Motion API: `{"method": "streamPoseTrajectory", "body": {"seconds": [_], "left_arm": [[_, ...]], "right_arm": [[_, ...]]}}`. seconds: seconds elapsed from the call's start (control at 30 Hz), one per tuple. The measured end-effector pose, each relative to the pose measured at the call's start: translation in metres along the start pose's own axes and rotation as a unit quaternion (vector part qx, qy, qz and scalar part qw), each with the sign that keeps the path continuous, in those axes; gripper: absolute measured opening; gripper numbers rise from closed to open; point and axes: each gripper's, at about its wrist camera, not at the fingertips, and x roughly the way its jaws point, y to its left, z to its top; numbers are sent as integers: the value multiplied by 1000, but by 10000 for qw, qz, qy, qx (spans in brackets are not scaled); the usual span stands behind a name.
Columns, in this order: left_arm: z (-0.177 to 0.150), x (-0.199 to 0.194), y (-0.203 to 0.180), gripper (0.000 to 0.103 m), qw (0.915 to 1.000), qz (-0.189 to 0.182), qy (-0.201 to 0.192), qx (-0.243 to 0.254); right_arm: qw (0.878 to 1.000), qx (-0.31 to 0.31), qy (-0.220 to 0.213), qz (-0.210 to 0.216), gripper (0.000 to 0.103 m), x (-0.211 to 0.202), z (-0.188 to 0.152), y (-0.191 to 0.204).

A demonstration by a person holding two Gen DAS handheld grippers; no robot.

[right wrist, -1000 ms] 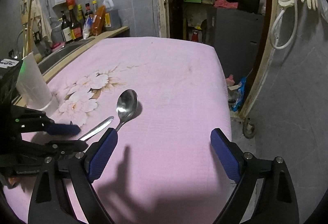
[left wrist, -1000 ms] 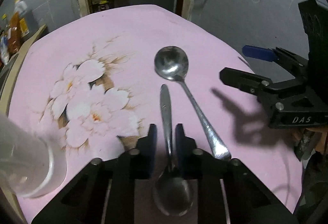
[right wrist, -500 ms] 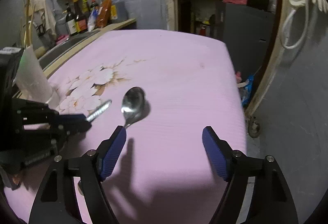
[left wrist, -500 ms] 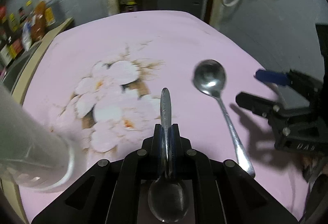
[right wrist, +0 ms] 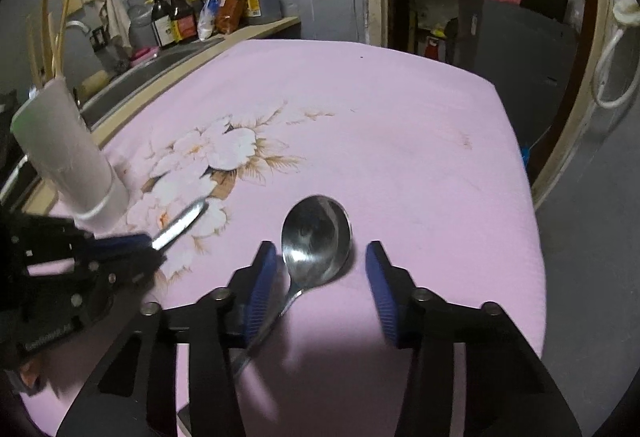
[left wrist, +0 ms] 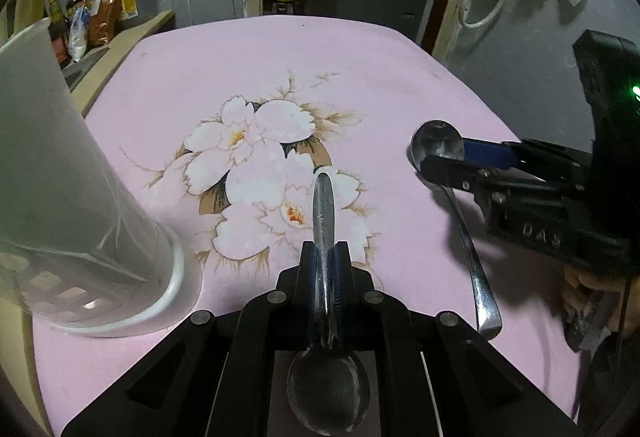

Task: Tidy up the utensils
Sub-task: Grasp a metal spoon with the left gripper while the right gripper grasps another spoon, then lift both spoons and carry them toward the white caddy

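Note:
My left gripper [left wrist: 325,251] is shut on a small metal spoon [left wrist: 323,213], handle pointing forward and bowl back toward the camera, held above the pink cloth. It also shows in the right wrist view [right wrist: 180,223]. A larger metal spoon [right wrist: 316,233] lies on the cloth; it shows in the left wrist view [left wrist: 438,141] too. My right gripper [right wrist: 320,257] is open, its blue pads on either side of that spoon's bowl and neck, low over it. A tall white utensil holder [left wrist: 60,197] stands at the left, also in the right wrist view [right wrist: 68,153].
The table is covered by a pink cloth with a white flower print [left wrist: 260,173]. Bottles [right wrist: 192,9] stand on a counter at the back left. The table's right edge [right wrist: 532,197] drops to a grey floor; a dark cabinet [right wrist: 512,37] stands behind.
My left gripper closed on the small spoon and lifted it toward the white holder. My right gripper moved forward and narrowed around the large spoon.

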Motion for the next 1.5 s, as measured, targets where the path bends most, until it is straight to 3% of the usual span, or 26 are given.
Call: {"method": "streamPoseTrajectory", "body": {"seconds": [0.13, 0.27, 0.33, 0.4, 0.57, 0.73, 0.9, 1.03, 1.23, 1.5], "left_arm": [[1, 2, -4, 7, 9995, 16, 157, 291], [2, 4, -3, 7, 9990, -168, 360, 217], [3, 4, 2, 6, 9985, -319, 425, 118], [3, 2, 8, 5, 9980, -485, 410, -75], [-6, -7, 13, 5, 9949, -926, 253, -299], [-18, -26, 5, 4, 9955, -908, -240, -105], [-29, -55, -4, 4, 9906, -835, -1073, 149], [-32, -74, -7, 4, 9836, -637, -1671, 221], [-36, -90, -15, 4, 9696, -399, -2389, 331], [-43, -99, -8, 4, 9569, -269, -2878, 295]], "right_arm": [[9994, 216, 69, 273, 40, 2, 3, -8], [9996, 162, 68, 212, 37, 2, 2, -3], [9997, 189, 55, 171, 19, 1, 2, -4], [9989, 390, 40, 264, 9, 0, 1, -12], [9960, 780, -54, 442, 4, -3, -1, -19], [9959, 755, -423, 245, 3, -22, -11, -7], [9921, 222, -1172, -389, 2, -58, -26, 24], [9780, -301, -1825, -967, 2, -81, -39, 51], [9451, -869, -2622, -1746, 1, -101, -54, 83], [9014, -1229, -3311, -2505, 1, -111, -59, 105]]}}
